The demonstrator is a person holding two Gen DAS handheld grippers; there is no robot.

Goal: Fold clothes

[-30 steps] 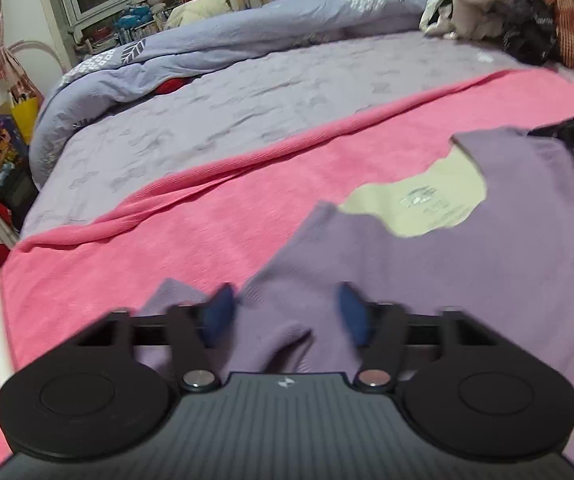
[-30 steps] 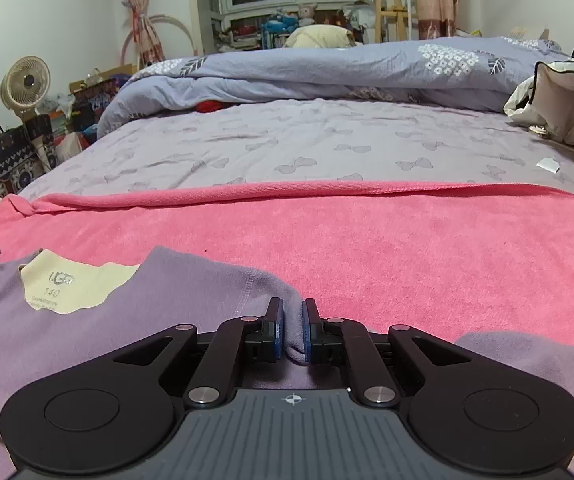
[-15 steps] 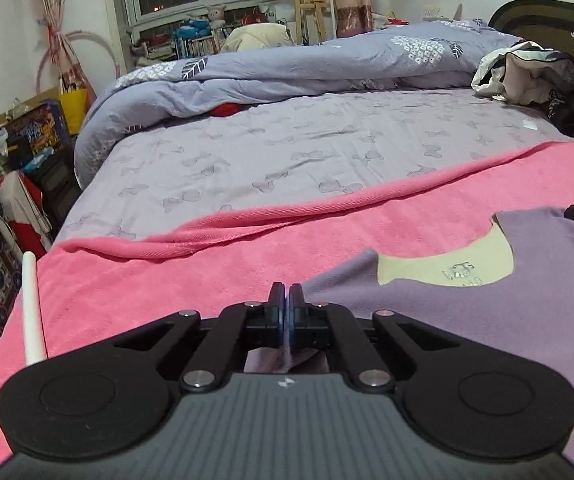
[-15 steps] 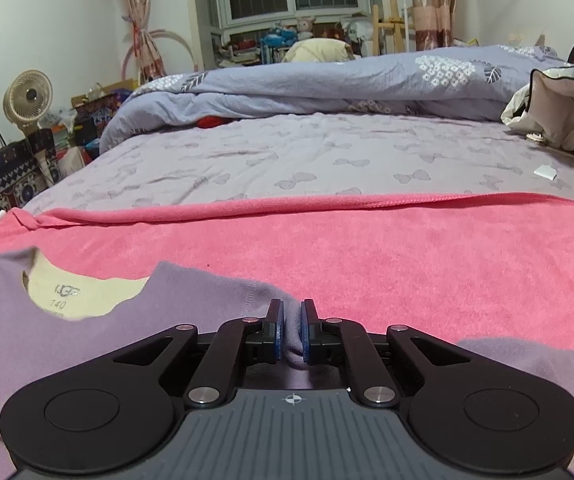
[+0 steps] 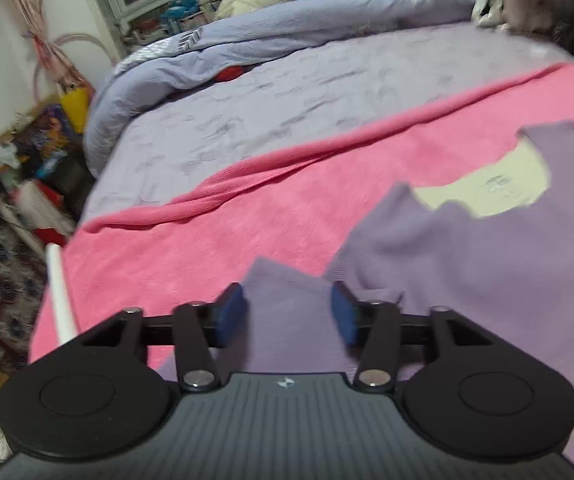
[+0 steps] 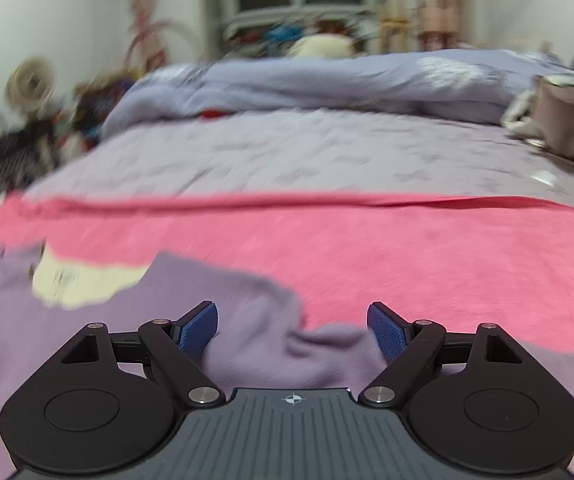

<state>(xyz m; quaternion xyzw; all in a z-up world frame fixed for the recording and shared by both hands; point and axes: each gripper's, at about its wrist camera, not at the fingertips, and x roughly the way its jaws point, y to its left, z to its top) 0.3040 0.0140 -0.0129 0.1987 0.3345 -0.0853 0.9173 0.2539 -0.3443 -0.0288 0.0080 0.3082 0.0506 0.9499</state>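
Across the lower half of both wrist views, a lilac long-sleeved top (image 5: 487,272) lies on a pink blanket (image 5: 215,248), its cream inner neck panel (image 5: 491,188) facing up. A sleeve or shoulder fold (image 5: 287,312) sits between the spread blue pads of the left gripper (image 5: 287,312); its fingers are wide and hold nothing. The right gripper (image 6: 293,328) is likewise wide, with a raised ridge of fabric (image 6: 287,344) between its pads, not clamped.

Risk: the rumpled ridge is likely to fold in as a crease if it is not flattened first. A pinch may also catch the blanket beneath, since both are soft and lie in contact.

Beyond the blanket lie a lavender bedsheet (image 6: 295,152) and a bunched blue-grey duvet (image 5: 287,28). A pile of unfolded clothes (image 5: 535,4) occupies the upper right of the left view, well apart. Nothing obstructs the garment.
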